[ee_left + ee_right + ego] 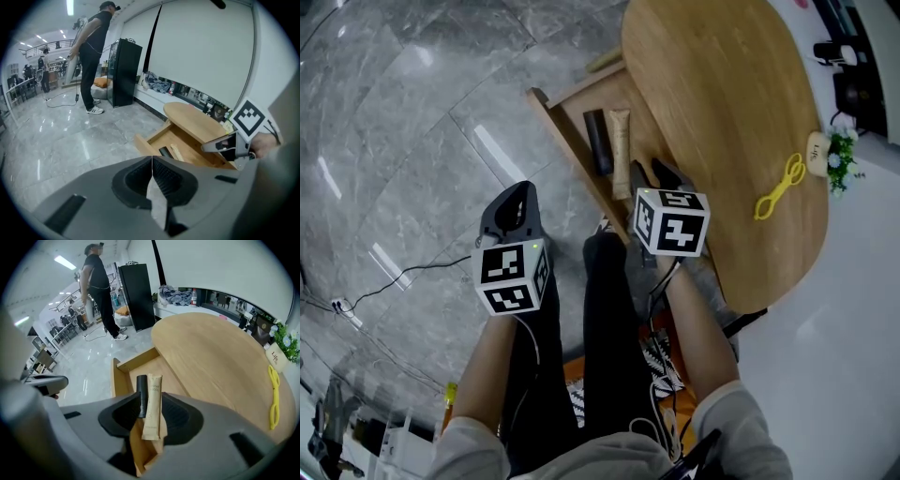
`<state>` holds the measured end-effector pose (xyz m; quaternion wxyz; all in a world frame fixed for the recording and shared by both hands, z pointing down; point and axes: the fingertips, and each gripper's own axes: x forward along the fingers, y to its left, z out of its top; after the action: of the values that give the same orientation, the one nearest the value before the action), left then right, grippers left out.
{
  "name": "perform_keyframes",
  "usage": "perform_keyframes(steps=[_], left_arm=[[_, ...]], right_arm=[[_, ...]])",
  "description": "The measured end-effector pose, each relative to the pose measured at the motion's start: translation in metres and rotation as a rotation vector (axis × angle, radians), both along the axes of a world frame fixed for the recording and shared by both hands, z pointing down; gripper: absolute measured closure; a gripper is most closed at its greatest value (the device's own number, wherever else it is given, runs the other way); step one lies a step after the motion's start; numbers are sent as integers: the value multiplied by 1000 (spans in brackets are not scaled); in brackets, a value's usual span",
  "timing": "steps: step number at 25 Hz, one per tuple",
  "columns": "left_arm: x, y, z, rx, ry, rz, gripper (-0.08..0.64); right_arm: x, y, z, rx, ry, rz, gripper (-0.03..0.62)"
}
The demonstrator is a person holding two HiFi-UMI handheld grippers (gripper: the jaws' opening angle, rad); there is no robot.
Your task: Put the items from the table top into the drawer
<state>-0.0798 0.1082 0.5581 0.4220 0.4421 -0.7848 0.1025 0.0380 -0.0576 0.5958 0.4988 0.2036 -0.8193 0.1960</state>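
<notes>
the right gripper (654,176) hangs over the open drawer (567,141), jaws apart and pressing on nothing. through the gap between them a beige tube (621,150) and a dark tube (599,141) show, lying side by side on the drawer floor, the dark one nearer the drawer's outer wall. the left gripper (517,192) is over the floor beside the drawer, jaws together and empty. a yellow tool (779,187) lies on the table (722,112) near its far edge, just beside a small plant pot (818,147).
</notes>
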Motion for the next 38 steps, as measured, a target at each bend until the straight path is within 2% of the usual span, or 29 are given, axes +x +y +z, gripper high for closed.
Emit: perform_keyframes(steps=[7,12,15,21,30,34,38], left_arm=[[13,-12,1,-18,7,41,549],[26,-39,-7,-20,4,97,549],[39,-67,-16,-12,-7,141,549],[77,-136,-27,9,-17,281,549],[171,-216,-11,-7,25,466,550],[197,-250,-2,-7,19,512,549],[214,-279,4,-13,37,528,549]], right_arm=[[6,-11,-7,-2,-23,37,466],[31,-39,-21,15,-36,113,468],[59,-65,-30,24,-39,175,469],[134,-116,-39,47,-19,330,471],[249,-180,-34,55,6,546,474],[282,-211,-28,54,6,619,474],[297,-237,-18,48,5,653,472]])
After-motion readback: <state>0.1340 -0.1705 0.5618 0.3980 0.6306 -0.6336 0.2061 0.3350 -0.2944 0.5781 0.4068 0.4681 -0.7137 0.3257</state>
